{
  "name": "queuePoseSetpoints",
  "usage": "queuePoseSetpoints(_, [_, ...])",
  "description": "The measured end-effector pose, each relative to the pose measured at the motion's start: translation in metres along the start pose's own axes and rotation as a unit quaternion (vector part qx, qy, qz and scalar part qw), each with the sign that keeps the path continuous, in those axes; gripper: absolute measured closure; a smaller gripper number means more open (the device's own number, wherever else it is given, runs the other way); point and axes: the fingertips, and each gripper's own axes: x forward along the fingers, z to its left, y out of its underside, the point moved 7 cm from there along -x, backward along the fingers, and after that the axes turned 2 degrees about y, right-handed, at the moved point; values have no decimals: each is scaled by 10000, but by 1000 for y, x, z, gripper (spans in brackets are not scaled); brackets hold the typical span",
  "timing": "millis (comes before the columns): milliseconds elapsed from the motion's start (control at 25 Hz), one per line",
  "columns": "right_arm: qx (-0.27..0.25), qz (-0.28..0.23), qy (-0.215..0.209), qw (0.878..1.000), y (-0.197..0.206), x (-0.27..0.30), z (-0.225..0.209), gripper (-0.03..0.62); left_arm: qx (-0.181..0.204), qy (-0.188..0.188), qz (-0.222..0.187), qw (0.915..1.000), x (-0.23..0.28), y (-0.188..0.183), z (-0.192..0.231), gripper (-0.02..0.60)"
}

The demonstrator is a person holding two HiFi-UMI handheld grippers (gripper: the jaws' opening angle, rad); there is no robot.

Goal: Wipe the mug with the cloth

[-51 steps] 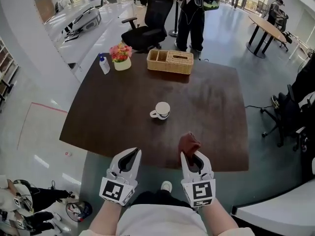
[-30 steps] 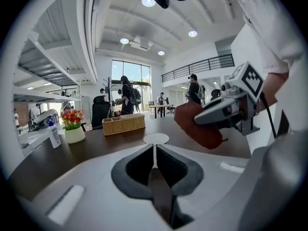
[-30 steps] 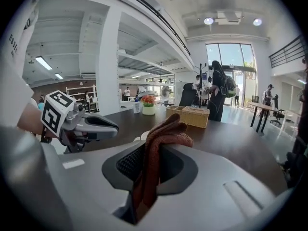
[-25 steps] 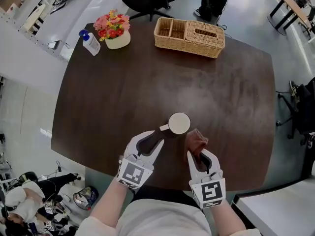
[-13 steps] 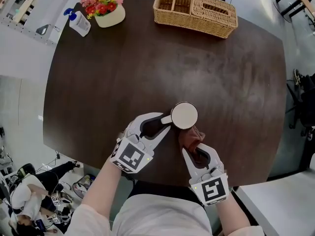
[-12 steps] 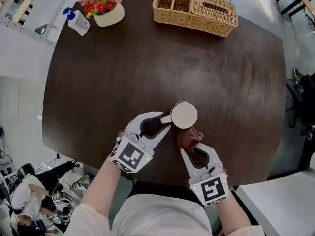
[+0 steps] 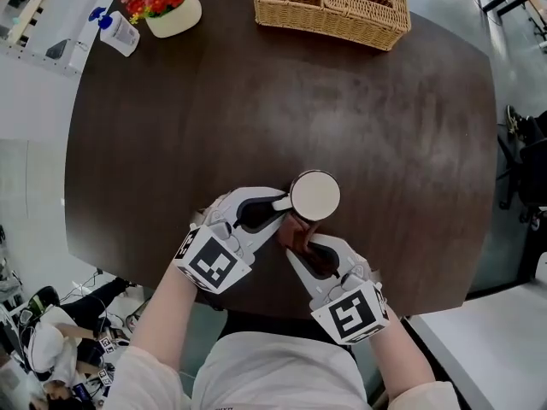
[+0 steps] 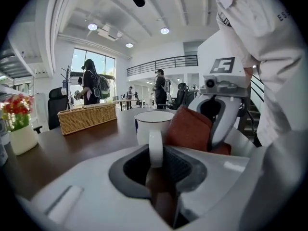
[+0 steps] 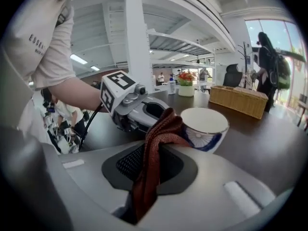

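Left tongs (image 8: 155, 154) are pinching the white mug (image 7: 314, 196) by its handle, which I see caught between the pads. Right tongs (image 9: 150, 163) are clamped on the rust-red cloth (image 7: 293, 232), whose bunched end presses against the mug's side at its 7 o'clock. In my head view the mug stands upright on the dark table (image 7: 214, 118), toward 6 o'clock. Well apart, a wicker basket (image 7: 329, 7) sits at 12 o'clock, with a flower pot (image 7: 167, 5) and a pump bottle (image 7: 115, 32) near 10.

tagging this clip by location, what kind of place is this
Likely an open-plan office or lab hall: a large dark table, a mezzanine railing, tall windows, and people standing behind.
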Motion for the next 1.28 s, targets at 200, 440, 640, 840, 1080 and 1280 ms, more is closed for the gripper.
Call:
queuePoseSetpoints(200, [1096, -189, 235, 9935, 7, -8, -31, 510, 190, 329, 85, 9992, -2, -1, 2, 509])
queuePoseSetpoints(440, [1112, -76, 387, 9930, 12, -8, -35, 508, 163, 473, 13, 9987, -6, 1, 3, 509])
queuePoseSetpoints(640, [1120, 75, 624, 9917, 22, -14, -45, 507, 161, 538, 6, 9984, -4, -1, 2, 509])
queuePoseSetpoints(840, [1054, 293, 1120, 9877, 35, -26, -69, 507, 160, 604, 0, 9980, -6, -1, 2, 509])
queuePoseSetpoints(1080, [923, 491, 1661, 9805, 30, -28, -100, 508, 200, 786, 28, 9967, -9, 1, 6, 509])
queuePoseSetpoints(1280, [871, 584, 1913, 9759, 11, -17, -125, 508, 276, 977, 61, 9948, -14, 5, 10, 511])
